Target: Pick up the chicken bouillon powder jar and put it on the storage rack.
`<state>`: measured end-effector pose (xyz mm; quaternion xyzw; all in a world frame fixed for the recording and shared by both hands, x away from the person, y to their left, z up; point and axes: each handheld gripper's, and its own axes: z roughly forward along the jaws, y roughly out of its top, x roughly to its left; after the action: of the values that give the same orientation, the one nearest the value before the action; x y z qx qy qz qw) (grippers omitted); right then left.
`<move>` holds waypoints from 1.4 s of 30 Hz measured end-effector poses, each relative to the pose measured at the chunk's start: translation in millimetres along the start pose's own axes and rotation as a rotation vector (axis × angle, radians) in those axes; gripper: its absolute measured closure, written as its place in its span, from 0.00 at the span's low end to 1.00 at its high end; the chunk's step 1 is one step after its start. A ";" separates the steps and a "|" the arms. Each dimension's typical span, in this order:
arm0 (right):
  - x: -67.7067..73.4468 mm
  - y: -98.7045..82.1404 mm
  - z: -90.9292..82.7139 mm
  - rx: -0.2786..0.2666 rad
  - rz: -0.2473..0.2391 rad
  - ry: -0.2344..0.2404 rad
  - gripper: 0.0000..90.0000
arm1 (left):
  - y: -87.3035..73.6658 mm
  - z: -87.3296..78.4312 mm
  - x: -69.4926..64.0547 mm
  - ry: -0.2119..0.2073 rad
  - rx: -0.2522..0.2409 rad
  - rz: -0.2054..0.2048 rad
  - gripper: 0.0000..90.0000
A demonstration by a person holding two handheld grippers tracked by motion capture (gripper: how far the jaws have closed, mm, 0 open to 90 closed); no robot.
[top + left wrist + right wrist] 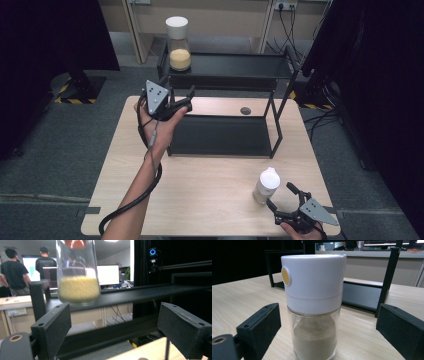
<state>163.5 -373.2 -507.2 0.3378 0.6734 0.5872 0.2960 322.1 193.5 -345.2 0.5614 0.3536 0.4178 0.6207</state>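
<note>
Jar (314,305) of beige powder, white-capped, stands upright; right tool (329,325) gapes wide around it, gripping nothing.

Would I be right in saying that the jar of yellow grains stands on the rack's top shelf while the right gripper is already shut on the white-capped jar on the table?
Not quite. The right gripper is open, its jaws apart on either side of the white-capped jar without touching it, as the right gripper view shows. The jar of yellow grains does stand on the rack's top shelf.

A white-capped glass jar (265,185) of beige powder (yellow dot on cap) stands upright on the table.
</note>
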 end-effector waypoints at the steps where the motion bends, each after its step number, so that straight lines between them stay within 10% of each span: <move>1: 0.0 0.1 0.1 0.001 -0.001 0.000 0.07 | -3.6 -2.0 -1.1 -0.005 -0.001 0.000 0.12; 42: 0.4 -0.4 -0.1 -0.002 0.000 -0.003 0.06 | -152.6 -87.3 -45.4 -0.067 0.164 -0.022 0.12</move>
<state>163.3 -373.0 -507.6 0.3384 0.6723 0.5873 0.2975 243.2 183.9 -508.4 0.6198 0.3720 0.3616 0.5889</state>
